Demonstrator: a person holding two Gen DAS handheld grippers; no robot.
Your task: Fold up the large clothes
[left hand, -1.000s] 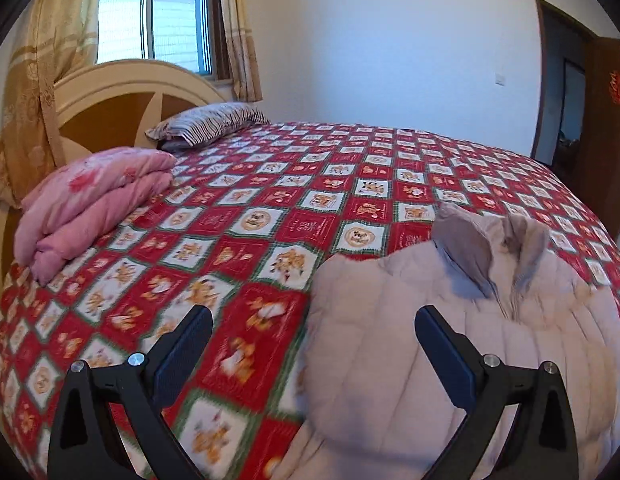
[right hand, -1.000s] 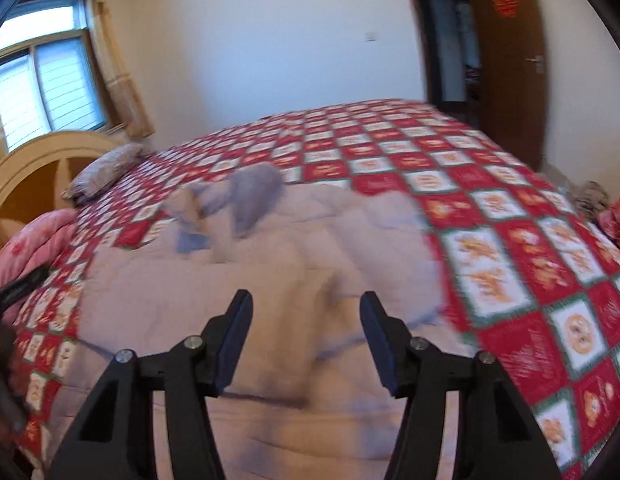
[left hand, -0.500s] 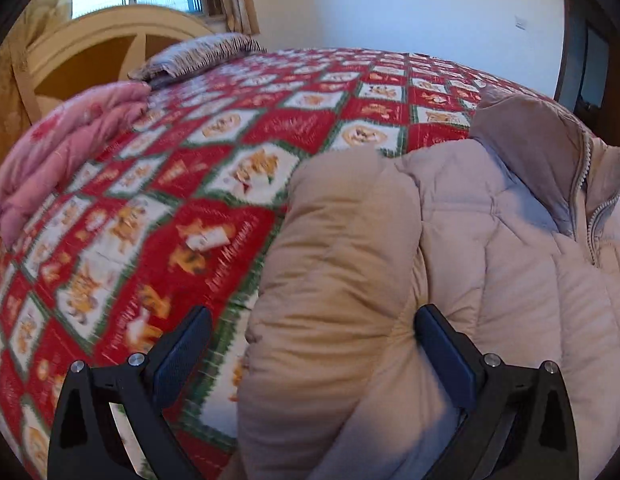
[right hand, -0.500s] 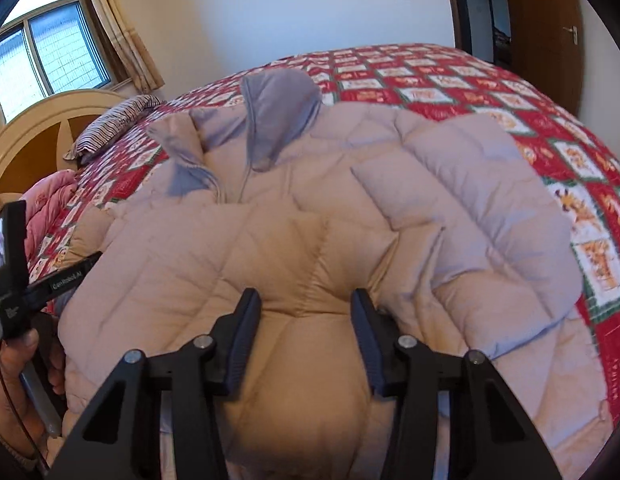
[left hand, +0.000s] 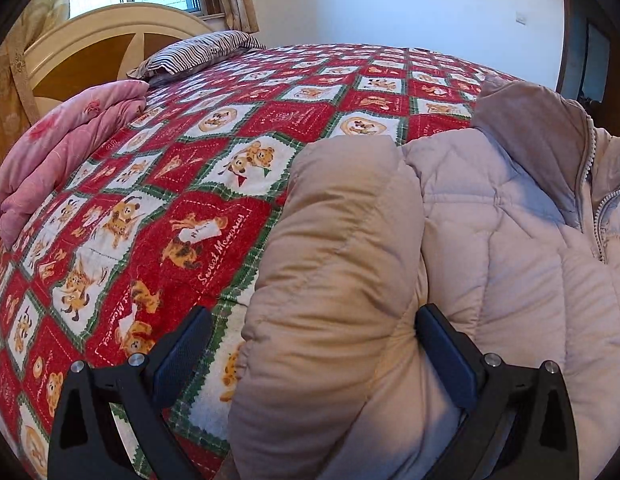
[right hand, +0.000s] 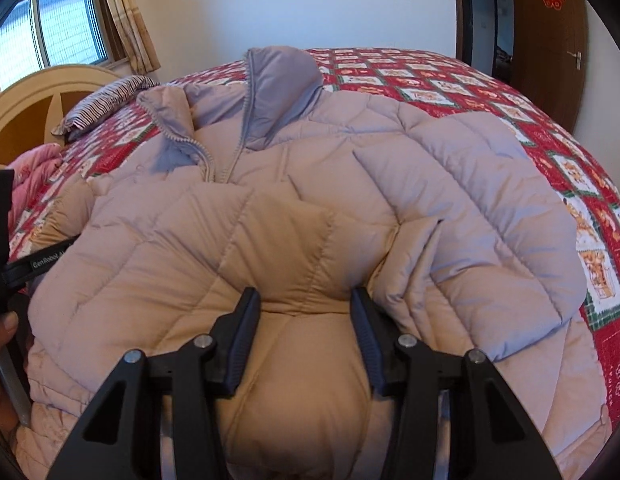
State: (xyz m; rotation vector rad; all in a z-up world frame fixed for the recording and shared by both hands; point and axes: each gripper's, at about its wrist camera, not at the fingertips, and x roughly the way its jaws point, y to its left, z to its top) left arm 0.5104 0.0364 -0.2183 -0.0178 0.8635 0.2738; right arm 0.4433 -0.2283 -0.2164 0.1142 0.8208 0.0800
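A beige quilted puffer jacket (right hand: 350, 184) lies front up on the bed, collar and zipper toward the far side; it also shows in the left wrist view (left hand: 510, 240). My left gripper (left hand: 314, 332) is open wide, with the jacket's left sleeve (left hand: 342, 240) bulging between its fingers. My right gripper (right hand: 306, 312) is partly closed, its pads pressing a thick fold of the jacket's lower front between them. The jacket's right sleeve (right hand: 490, 216) lies folded across the body.
The bed has a red patchwork quilt (left hand: 198, 208) with bear prints. A folded pink blanket (left hand: 66, 152) and a striped pillow (left hand: 194, 52) lie by the wooden headboard (left hand: 90, 52). A dark door (right hand: 550, 40) stands at the far right.
Both grippers came down from above the bed onto the jacket. The right gripper's fingers closed in around a fold. The left gripper stayed wide open around the sleeve.
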